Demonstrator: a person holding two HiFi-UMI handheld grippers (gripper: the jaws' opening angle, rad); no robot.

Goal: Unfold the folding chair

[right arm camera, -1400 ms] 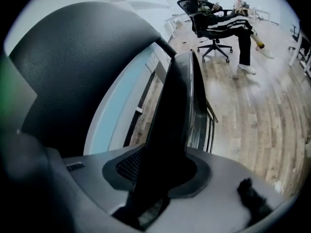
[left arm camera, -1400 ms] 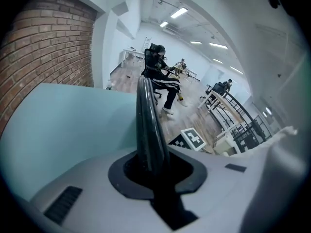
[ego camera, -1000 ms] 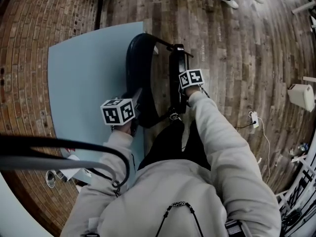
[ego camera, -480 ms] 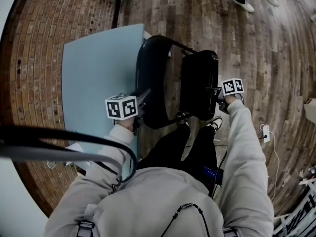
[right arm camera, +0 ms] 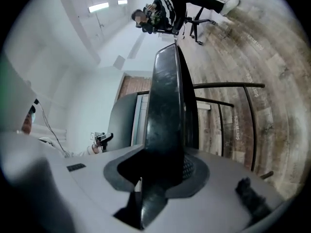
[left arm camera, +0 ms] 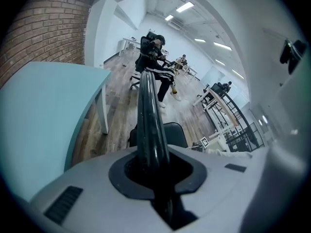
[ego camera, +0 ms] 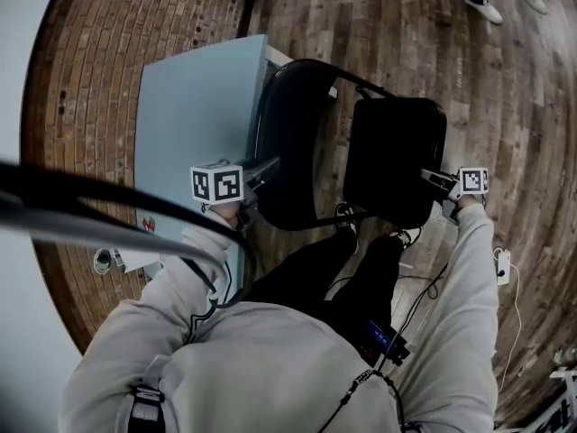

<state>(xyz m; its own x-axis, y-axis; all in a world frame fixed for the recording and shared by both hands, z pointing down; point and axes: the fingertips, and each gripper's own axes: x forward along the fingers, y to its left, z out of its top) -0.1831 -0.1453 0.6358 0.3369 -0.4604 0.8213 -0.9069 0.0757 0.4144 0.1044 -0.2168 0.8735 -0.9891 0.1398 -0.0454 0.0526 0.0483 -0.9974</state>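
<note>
Black folding chair point(ego camera: 383, 133) stands on the floor, at 3 o'clock from the blue bench point(ego camera: 189, 115). The left gripper point(ego camera: 260, 171) has its jaws pinching the chair back point(ego camera: 288, 133). The right gripper point(ego camera: 435, 180) has its jaws pinching the seat point(ego camera: 406, 188). The chair looks almost open, I think.

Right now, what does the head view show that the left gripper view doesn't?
Only the head view: the white power strip and the wearer's black trousers. Only the left gripper view: the ceiling strip lights. Both: the left gripper shut on the black folding chair's backrest, the chair's black seat, and the light blue table.
</note>
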